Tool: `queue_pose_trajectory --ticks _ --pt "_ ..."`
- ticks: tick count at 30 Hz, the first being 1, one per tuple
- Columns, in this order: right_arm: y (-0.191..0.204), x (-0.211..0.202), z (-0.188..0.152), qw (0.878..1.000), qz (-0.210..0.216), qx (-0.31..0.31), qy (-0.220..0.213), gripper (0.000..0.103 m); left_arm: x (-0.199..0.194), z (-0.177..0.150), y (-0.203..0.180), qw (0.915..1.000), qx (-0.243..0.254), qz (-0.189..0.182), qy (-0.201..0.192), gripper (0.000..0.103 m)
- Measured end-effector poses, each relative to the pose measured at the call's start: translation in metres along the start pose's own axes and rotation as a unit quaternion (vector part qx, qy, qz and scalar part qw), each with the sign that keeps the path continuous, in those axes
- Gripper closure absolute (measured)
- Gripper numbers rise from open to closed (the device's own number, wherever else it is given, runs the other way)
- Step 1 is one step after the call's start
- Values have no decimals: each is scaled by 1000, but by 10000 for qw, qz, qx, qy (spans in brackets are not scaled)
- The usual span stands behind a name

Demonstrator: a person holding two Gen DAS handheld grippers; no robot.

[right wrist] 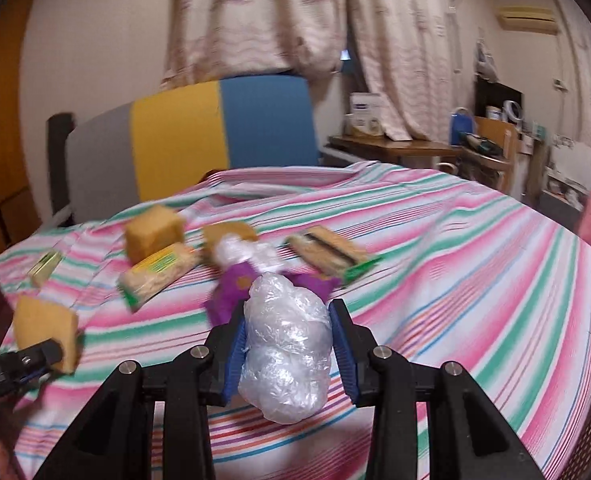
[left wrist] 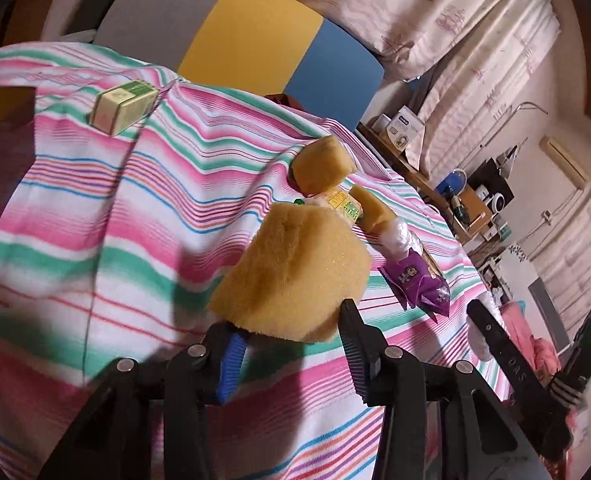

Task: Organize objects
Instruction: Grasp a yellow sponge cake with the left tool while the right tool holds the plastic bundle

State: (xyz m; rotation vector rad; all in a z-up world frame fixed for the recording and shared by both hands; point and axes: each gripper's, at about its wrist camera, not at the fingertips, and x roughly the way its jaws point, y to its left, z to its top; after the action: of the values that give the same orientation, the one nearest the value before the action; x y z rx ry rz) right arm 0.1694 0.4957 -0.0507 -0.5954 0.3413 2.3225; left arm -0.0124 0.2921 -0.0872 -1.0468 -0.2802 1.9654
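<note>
Left gripper [left wrist: 291,332], seen from its own wrist camera, is clamped on a yellow rectangular foam sponge [left wrist: 295,272], the fingers pressing its near end and lifting it above the pink, green and white striped bedspread [left wrist: 95,220]. Past it, toward the middle of the bed, a second yellow sponge block [left wrist: 323,162], a yellow-labelled snack packet [left wrist: 341,204], a third sponge piece [left wrist: 373,210] and a purple foil snack bag [left wrist: 413,278] lie bunched together. A small pale green carton [left wrist: 125,106] sits well apart from them, near the head end by the grey, yellow and blue headboard [left wrist: 255,36]. The other tool shows only as black parts at the right edge.

Right gripper [right wrist: 285,344], in its own view, is closed around a crumpled ball of clear plastic film [right wrist: 285,344], the blue pads touching both sides. Ahead, blurred, the purple bag [right wrist: 235,288], a second film ball [right wrist: 233,250], the yellow-labelled packet [right wrist: 157,276], a sponge block [right wrist: 153,232] and a flat green-ended wrapped pack [right wrist: 327,254] lie in a loose cluster mid-bed. The left tool holds its sponge [right wrist: 45,330] near the left edge.

Sorting looks barely underway: no clear groups or container appear, two items are in hand, and most items seem to await placing.
</note>
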Motion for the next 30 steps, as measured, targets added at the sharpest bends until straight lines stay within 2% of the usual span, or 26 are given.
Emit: queue_pose_trajectory --ticks 5,8,13,17,21,26,30 --pt "20 -7 -2 9968 740 177 232 64 -1 -1 3 9999 -88 -94 -19 58" --pt "35 -4 -4 9951 907 213 326 64 -1 -1 4 9998 -125 -146 -30 59" --pt "54 1 -16 9956 835 14 418 64 -6 -3 5 9998 -153 -149 -62 59" --pt "54 7 -20 9959 750 -22 503 64 -16 -6 3 9998 -151 -46 -85 59" --pt "55 11 -22 9960 686 -38 578 64 -41 -10 -2 9994 -13 -184 -282 59" --pt "59 10 -22 9965 605 -131 567 64 -72 -12 1 9989 -80 -277 -381 59" --pt "62 7 -22 9969 567 -212 502 64 -103 -15 0 9985 51 -197 -508 59"
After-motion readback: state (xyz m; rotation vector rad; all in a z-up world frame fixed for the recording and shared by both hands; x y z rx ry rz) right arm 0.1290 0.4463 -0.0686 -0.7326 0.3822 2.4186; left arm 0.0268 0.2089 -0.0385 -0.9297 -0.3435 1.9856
